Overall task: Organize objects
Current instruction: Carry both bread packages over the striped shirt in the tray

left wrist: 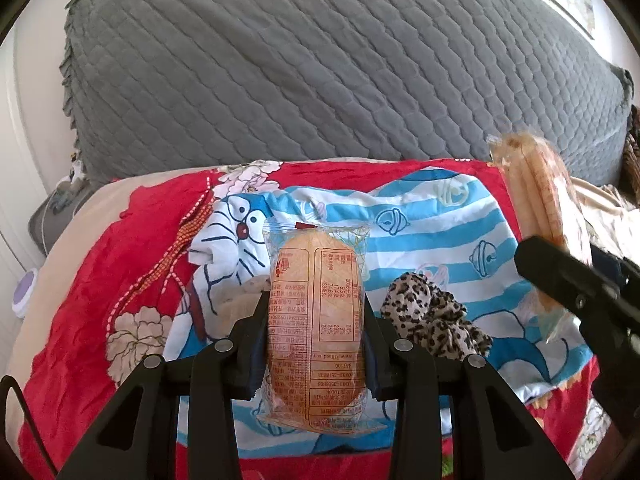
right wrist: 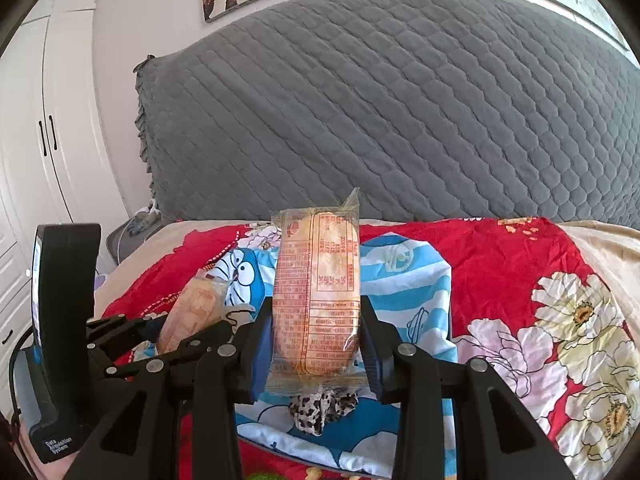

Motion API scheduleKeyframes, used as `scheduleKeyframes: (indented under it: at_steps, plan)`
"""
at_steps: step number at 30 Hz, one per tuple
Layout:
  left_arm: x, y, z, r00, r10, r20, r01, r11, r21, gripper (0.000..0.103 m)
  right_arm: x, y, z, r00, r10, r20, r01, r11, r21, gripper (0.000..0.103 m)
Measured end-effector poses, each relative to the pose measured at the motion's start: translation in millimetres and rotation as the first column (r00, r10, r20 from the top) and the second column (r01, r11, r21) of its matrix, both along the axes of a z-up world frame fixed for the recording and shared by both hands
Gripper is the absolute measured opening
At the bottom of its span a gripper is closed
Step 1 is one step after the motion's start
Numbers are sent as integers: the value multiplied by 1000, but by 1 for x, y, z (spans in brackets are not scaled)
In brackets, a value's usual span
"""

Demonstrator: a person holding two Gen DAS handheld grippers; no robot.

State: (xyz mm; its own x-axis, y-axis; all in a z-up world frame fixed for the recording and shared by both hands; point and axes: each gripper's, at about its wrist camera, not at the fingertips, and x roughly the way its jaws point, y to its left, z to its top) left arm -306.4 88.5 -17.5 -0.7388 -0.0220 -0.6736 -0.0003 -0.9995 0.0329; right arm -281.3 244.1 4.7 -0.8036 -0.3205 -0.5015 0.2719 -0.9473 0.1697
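Each hand carries one snack above the bed: the left tongs [left wrist: 316,320] are pinching a clear plastic packet of pale orange rice crackers printed with red text [left wrist: 317,328], and the right tongs [right wrist: 316,328] are pinching a second packet of the same kind [right wrist: 316,300], both held upright by their long sides. Below lie a blue-and-white striped cartoon-cat cloth [left wrist: 420,232] spread on a red floral bedspread [left wrist: 100,280], with a leopard-print fabric scrunchie [left wrist: 436,316] resting on the cloth. The step looks like setting both packets down together, so lower them flat and side by side onto bare cloth, clear of the scrunchie, and keep the squeeze light because the crackers would crack easily; let go only once the wrapper rests on the fabric. The packets show a nutrition table and lines of small red characters, too fine to read; a dark unit beside the right tongs reads "Data Acquisition System" [right wrist: 60,446]
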Motion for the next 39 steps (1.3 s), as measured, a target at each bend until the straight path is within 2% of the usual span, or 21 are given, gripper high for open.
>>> scheduleKeyframes:
  at_steps: [15, 39]
  plan:
    - [-23, 2, -12, 1000, -2, -2, 2, 1000, 17, 39, -18, 5, -30, 998, -18, 54, 18, 1000, 8, 39]
    - [-50, 18, -41, 994, -58, 89, 53, 997, 54, 39, -35, 7, -61, 987, -66, 145, 57, 996, 65, 39]
